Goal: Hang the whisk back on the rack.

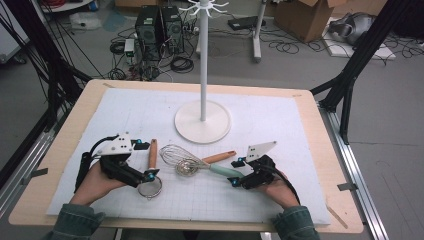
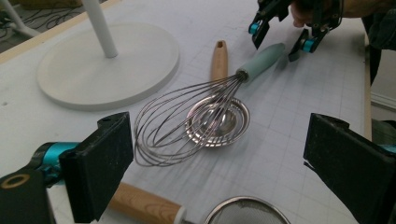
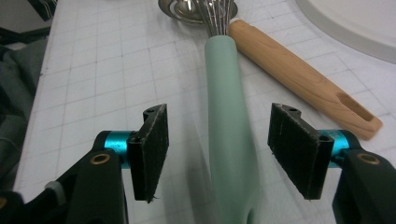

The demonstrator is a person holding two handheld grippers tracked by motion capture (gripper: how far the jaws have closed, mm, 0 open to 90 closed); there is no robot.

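Between the jaws of the right gripper, the whisk's green handle is seen lying untouched, the pads standing apart on either side, with a wooden handle beyond the right jaw. Ahead of the wide-set jaws of the left gripper, the whisk is seen over a steel ladle bowl. From above, a strainer is seen by the left gripper's lower jaw.

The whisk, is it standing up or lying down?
Lying down. The whisk rests flat on the mat, its wires over a small metal bowl.
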